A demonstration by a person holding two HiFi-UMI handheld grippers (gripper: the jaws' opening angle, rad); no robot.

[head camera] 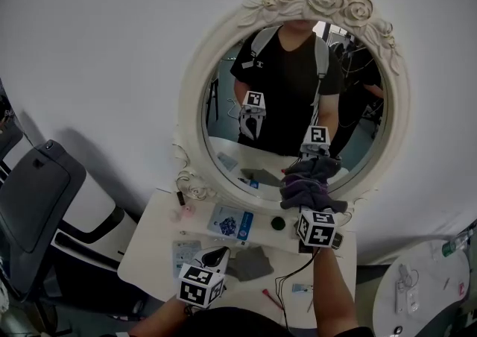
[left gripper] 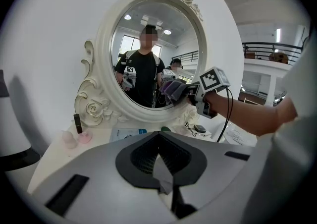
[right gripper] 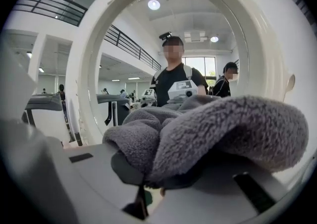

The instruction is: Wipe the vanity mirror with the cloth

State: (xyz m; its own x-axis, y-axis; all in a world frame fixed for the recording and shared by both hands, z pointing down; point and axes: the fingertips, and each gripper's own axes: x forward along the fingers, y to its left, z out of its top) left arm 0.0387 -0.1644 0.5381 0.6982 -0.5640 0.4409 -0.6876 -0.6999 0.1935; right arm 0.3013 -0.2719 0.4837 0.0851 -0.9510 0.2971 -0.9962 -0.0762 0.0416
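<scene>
An oval vanity mirror (head camera: 291, 89) in a white rose-carved frame stands at the back of a white table (head camera: 149, 242). My right gripper (head camera: 309, 207) is shut on a bunched grey-purple cloth (head camera: 307, 185), which is held against the lower right of the glass. The right gripper view has the cloth (right gripper: 208, 129) filling the jaws, with the mirror (right gripper: 148, 44) close behind. My left gripper (head camera: 215, 257) hangs low over the table's front, shut and empty. Its own view shows the mirror (left gripper: 148, 44), the cloth (left gripper: 173, 89) and the right gripper (left gripper: 190, 94) at the glass.
On the table lie a blue-and-white packet (head camera: 231, 222), grey sheets (head camera: 250, 262), a pink jar (head camera: 188, 212), a dark lipstick (head camera: 179, 197), a dark round lid (head camera: 278, 222) and a black cable (head camera: 287, 283). A black chair (head camera: 33, 201) stands left, a small round table (head camera: 421, 291) right.
</scene>
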